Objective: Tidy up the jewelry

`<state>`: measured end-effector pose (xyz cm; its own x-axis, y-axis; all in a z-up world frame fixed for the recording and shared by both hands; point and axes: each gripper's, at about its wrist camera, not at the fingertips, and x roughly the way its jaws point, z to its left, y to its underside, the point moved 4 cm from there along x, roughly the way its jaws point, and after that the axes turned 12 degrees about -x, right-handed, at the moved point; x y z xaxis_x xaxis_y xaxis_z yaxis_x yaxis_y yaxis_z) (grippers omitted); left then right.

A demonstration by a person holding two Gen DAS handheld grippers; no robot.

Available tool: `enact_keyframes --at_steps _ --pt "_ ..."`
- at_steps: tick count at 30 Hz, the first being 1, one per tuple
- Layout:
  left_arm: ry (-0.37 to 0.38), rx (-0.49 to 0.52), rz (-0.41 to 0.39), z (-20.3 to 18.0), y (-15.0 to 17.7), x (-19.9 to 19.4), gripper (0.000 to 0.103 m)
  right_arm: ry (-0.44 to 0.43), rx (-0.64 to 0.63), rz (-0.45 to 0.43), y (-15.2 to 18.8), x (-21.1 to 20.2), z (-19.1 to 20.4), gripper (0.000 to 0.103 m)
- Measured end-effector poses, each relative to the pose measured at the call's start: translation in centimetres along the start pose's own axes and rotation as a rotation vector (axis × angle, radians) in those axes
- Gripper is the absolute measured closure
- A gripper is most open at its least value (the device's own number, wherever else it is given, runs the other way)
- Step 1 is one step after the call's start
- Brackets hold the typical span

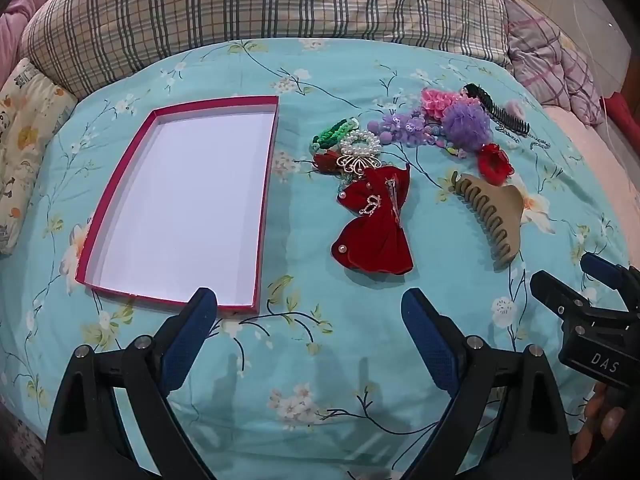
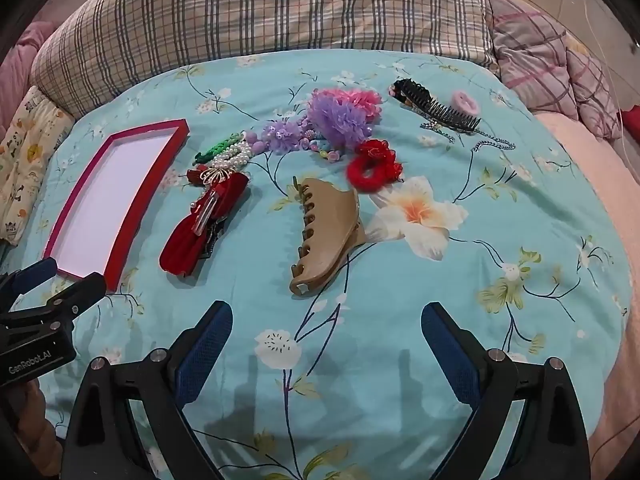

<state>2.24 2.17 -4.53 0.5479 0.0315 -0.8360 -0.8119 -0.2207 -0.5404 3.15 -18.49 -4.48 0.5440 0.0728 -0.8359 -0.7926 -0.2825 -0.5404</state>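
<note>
A shallow red-rimmed box (image 1: 256, 216) with a white inside lies empty on the blue floral bedspread; it also shows at the left of the right wrist view (image 2: 132, 216). To its right lie a red velvet bow (image 1: 372, 232) (image 2: 200, 236), a beige claw clip (image 1: 496, 212) (image 2: 328, 232), a pearl bracelet (image 1: 360, 142), a red scrunchie (image 1: 494, 164) (image 2: 372, 166), purple and pink scrunchies (image 1: 466, 120) (image 2: 340, 116) and a black comb clip (image 1: 496, 110) (image 2: 436, 108). My left gripper (image 1: 308, 316) is open and empty before the box. My right gripper (image 2: 326, 328) is open and empty before the claw clip.
A white fabric flower (image 2: 420, 216) lies right of the claw clip. A plaid pillow (image 1: 260, 4) and a pink checked one (image 2: 540, 64) line the far side. A cartoon-print pillow (image 1: 28, 136) lies at the left edge. A thin chain (image 2: 488, 146) lies by the comb clip.
</note>
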Motion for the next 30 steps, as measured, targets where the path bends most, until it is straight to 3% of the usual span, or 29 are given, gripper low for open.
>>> enact_keyframes --at_steps 30 --pt "0.007 0.007 0.014 -0.17 -0.67 0.66 0.008 -0.014 0.018 -0.008 0.00 0.00 -0.04 0.006"
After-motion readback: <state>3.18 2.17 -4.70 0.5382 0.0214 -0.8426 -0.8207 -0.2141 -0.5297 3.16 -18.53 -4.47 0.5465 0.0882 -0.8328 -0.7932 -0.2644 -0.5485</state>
